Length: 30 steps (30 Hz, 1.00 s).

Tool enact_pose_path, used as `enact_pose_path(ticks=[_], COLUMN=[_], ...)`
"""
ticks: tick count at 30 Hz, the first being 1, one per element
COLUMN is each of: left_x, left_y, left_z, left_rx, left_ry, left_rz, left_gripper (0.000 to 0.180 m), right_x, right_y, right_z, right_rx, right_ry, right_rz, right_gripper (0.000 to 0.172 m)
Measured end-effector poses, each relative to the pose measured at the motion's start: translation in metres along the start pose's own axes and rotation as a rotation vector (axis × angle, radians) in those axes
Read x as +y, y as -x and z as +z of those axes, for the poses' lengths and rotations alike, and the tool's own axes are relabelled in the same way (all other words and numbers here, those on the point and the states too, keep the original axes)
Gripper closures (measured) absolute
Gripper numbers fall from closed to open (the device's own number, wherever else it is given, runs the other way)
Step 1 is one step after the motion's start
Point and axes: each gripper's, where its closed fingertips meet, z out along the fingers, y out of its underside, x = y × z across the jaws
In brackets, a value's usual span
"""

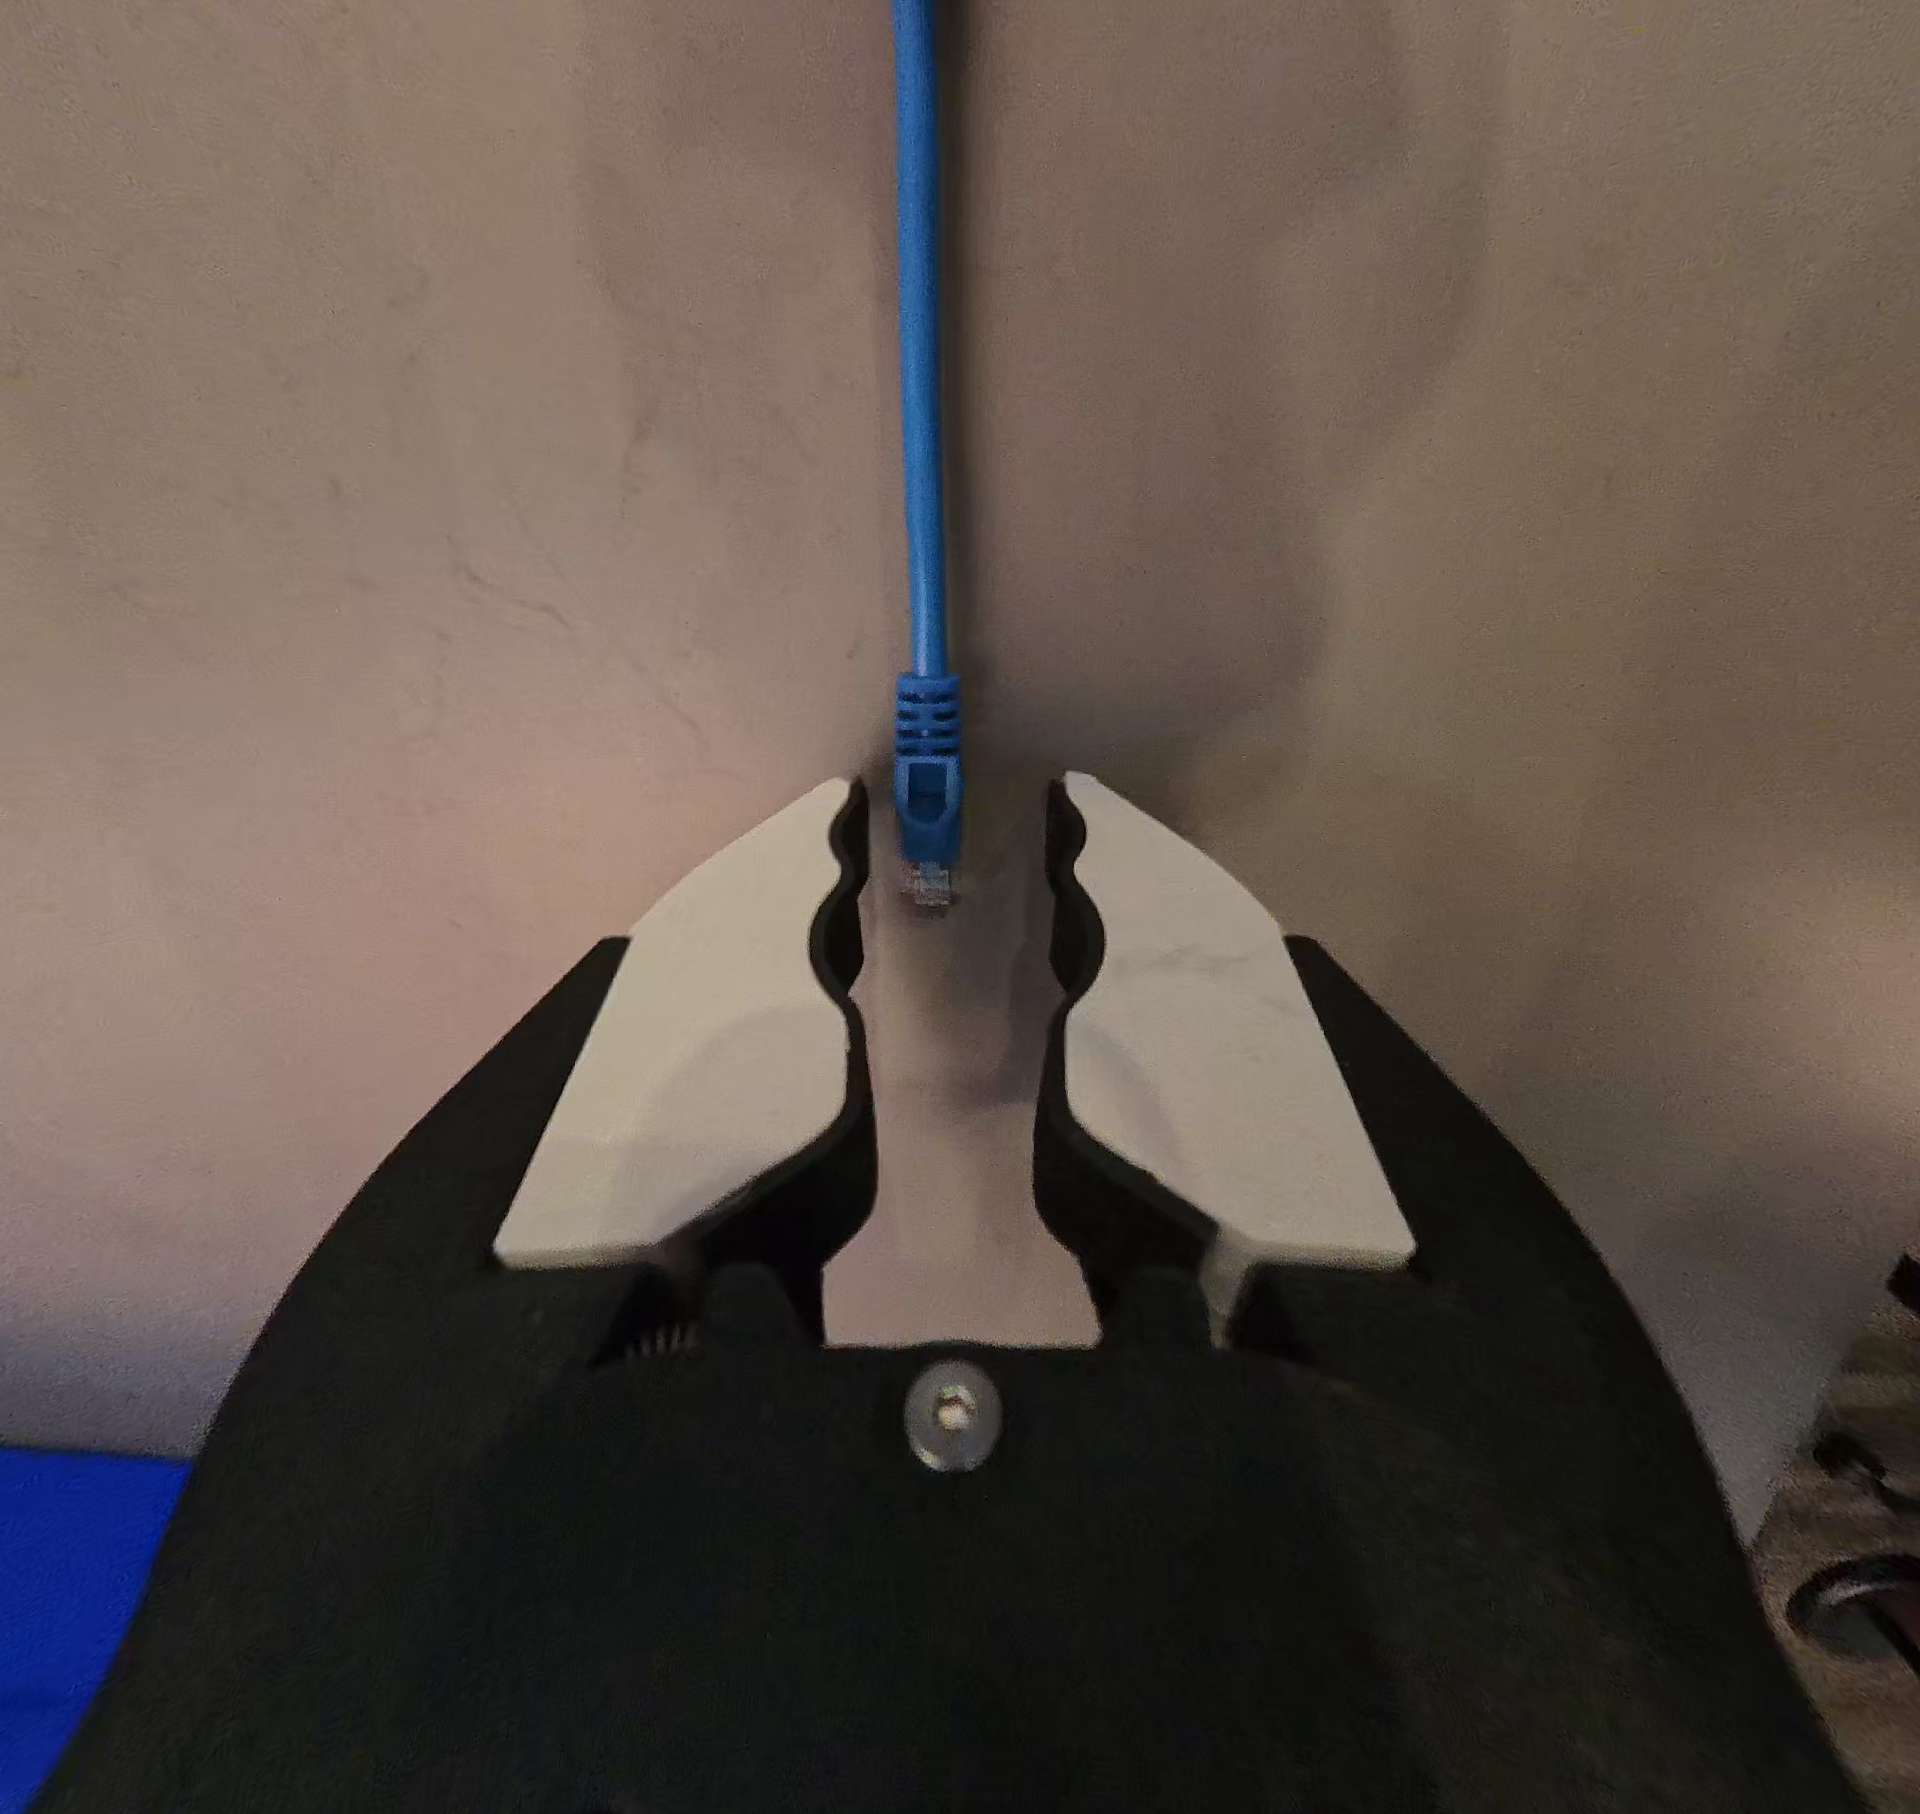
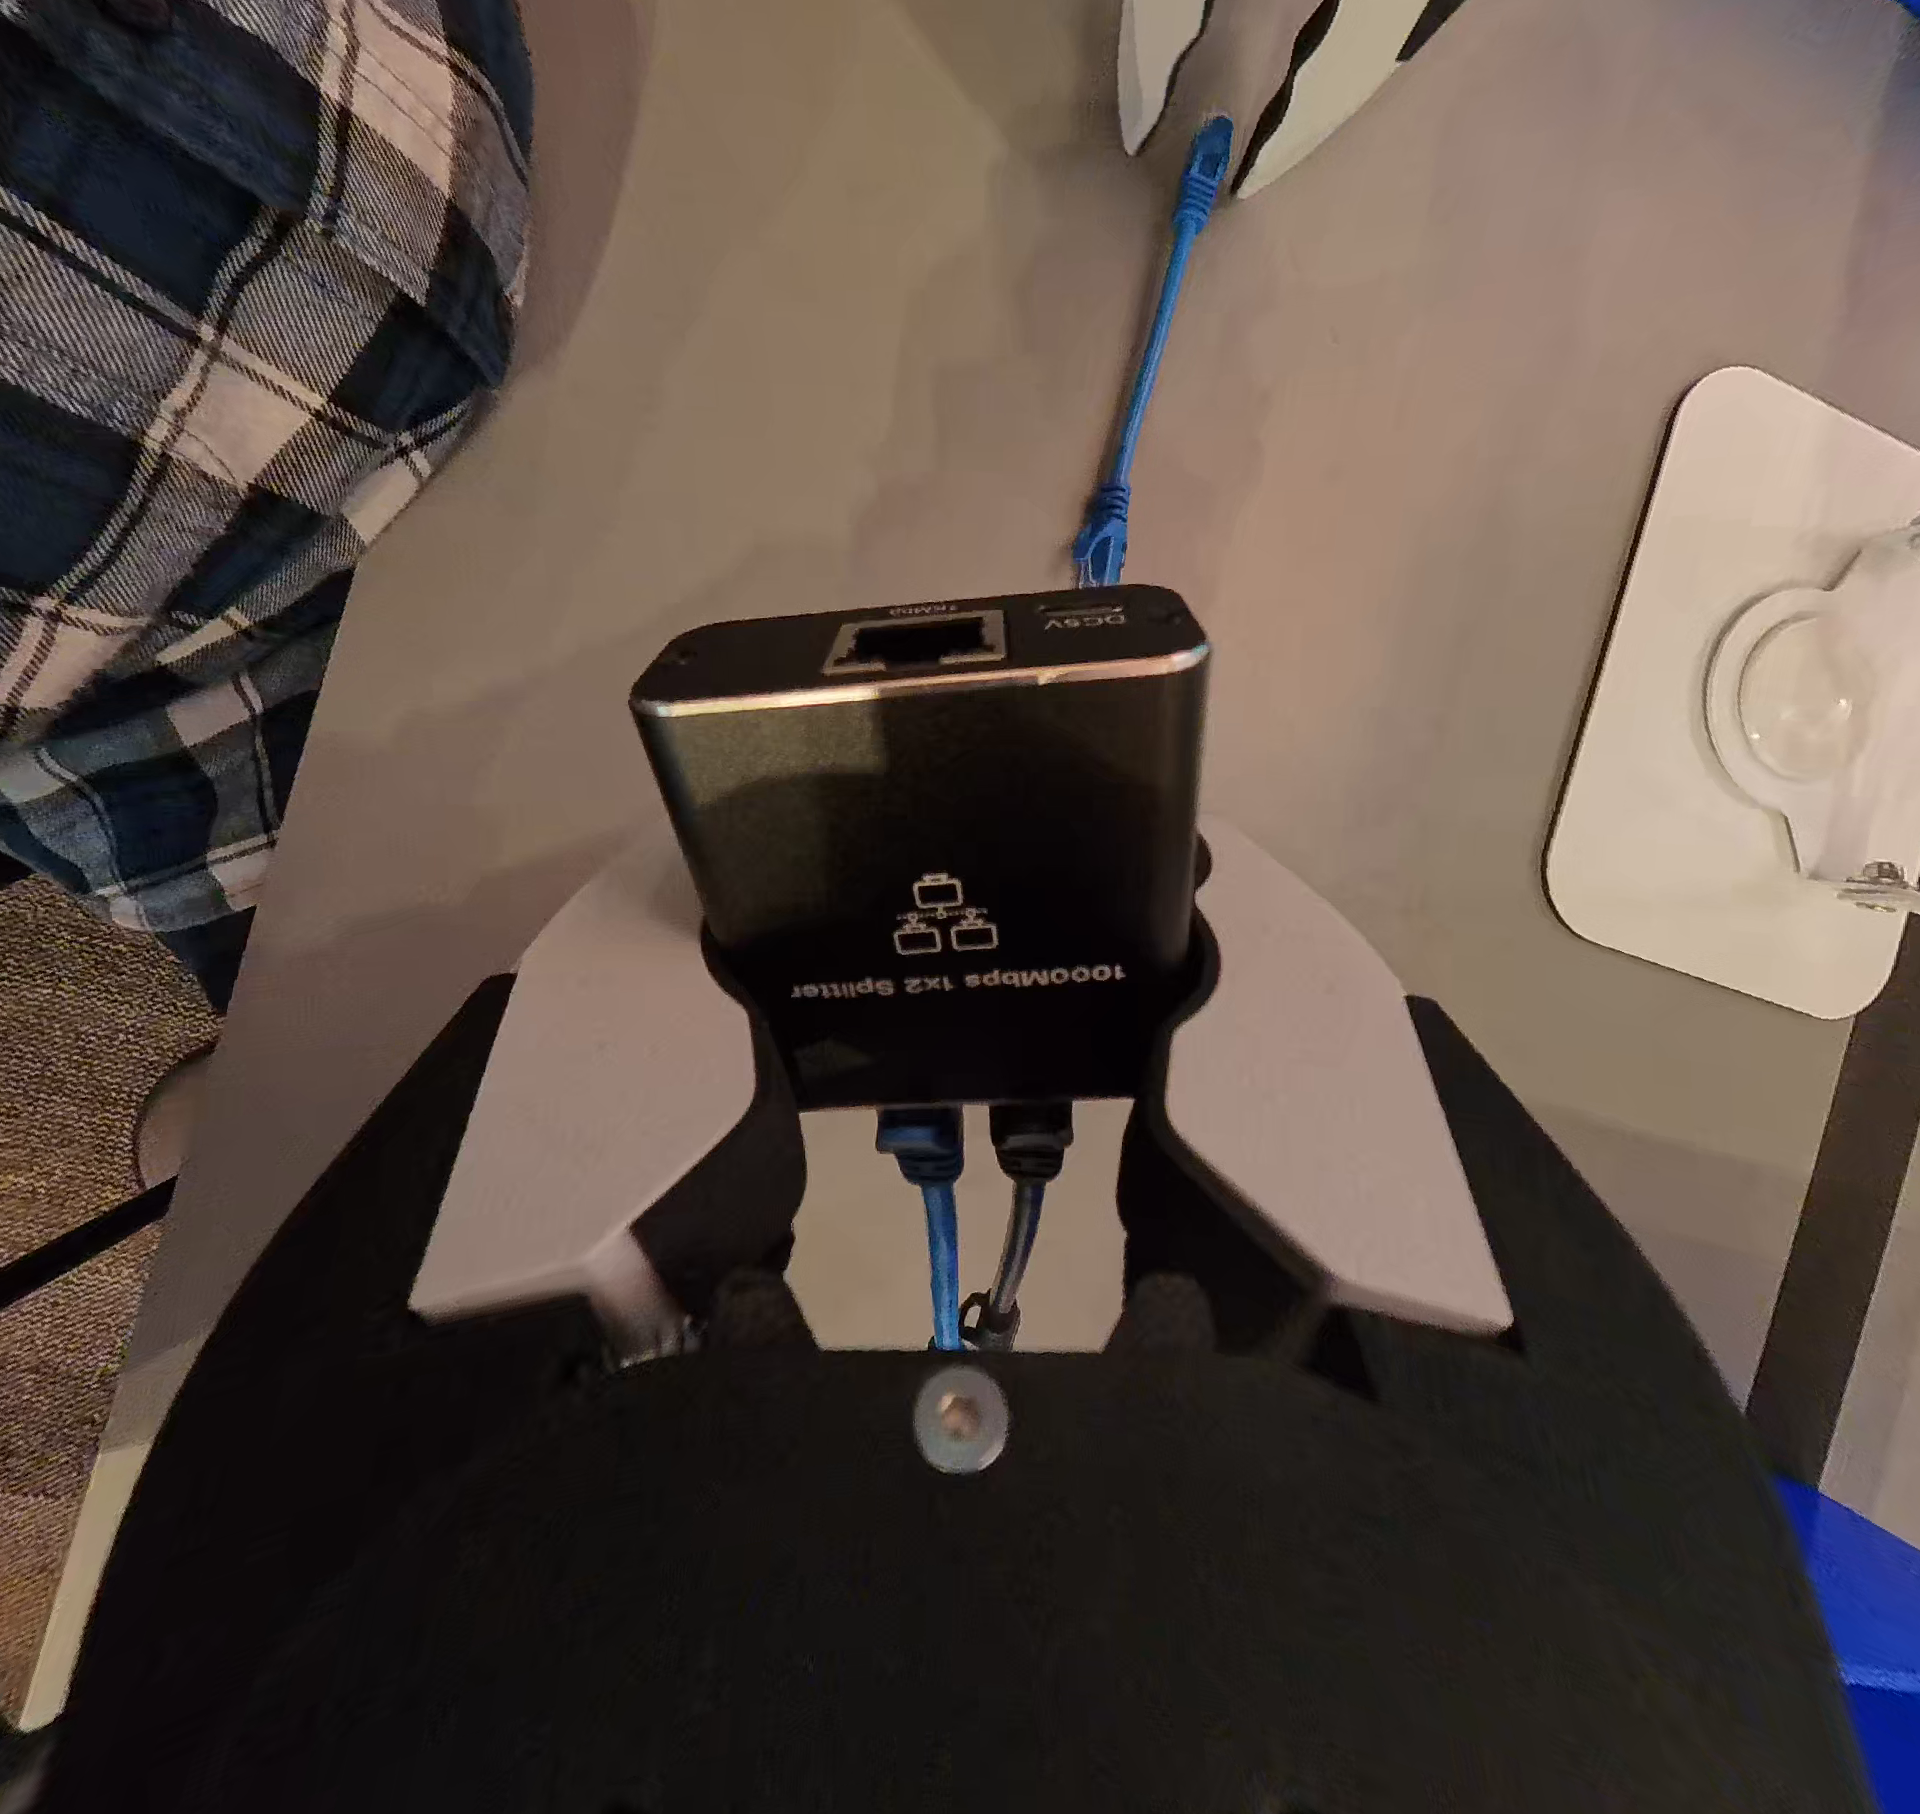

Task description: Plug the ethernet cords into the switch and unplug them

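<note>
While a plaid sleeve [image 2: 208, 330] crowds the left side of the right wrist view, the desk [image 2: 831, 258] runs bare beside it up to the switch, and its near left edge drops off to a patterned floor [image 2: 73, 1089]. In the middle, the right hand-held gripper [image 2: 951, 933] pinches the black switch [image 2: 925, 808] across its width, both pads pressed to its sides; the switch's far face points away with one port bare, and a blue cord [image 2: 940, 1234] and a grey cord [image 2: 1013, 1234] are plugged into its near face, running back between the fingers. Just past the switch's far right corner, a loose blue ethernet cord [image 2: 1143, 382] lies straight on the desk toward the left hand-held gripper [image 2: 1210, 143]. Further right sits a white pad [image 2: 1662, 725] bearing a clear glass piece, close to the desk's right edge. In the left wrist view, the left hand-held gripper [image 1: 956, 829] stands spread, the cord's plug [image 1: 928, 819] lying between its fingertips nearer the left pad, touching neither. Bare desk spreads wide on both sides of the cord.
</note>
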Motion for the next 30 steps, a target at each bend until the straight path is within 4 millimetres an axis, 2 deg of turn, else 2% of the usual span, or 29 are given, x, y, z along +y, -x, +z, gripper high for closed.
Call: enact_pose_path(ticks=[10,13,17,19,22,26,30], left_x=[-0.002,-0.004,-0.057,-0.085,-0.114,-0.129,-0.132], left_y=[-0.001,0.010,0.011,0.006,0.003,-0.005,-0.001], left_z=[0.001,-0.004,-0.013,-0.006,0.006,0.016,0.019], left_rx=[0.016,-0.026,-0.054,-0.074,-0.163,-0.252,-0.358], left_ry=[-0.002,0.004,-0.123,-0.164,-0.193,-0.204,-0.206], left_rz=[-0.026,-0.061,-0.087,-0.075,0.006,0.116,0.169], left_gripper=[0.166,0.148,0.144,0.148,0.151,0.157,0.157], right_x=[0.002,0.003,0.005,0.005,0.003,0.006,0.010], right_y=[0.001,0.000,0.001,0.001,0.001,0.005,0.008], right_z=[-0.001,-0.001,-0.002,-0.001,-0.001,-0.006,-0.012], right_rx=[0.009,0.010,0.014,0.018,0.023,0.029,0.042], right_ry=[-0.007,-0.010,-0.015,-0.016,-0.023,-0.024,-0.033], right_rz=[0.008,0.010,0.016,0.017,0.019,0.026,0.032], right_gripper=[0.094,0.094,0.094,0.095,0.094,0.094,0.094])
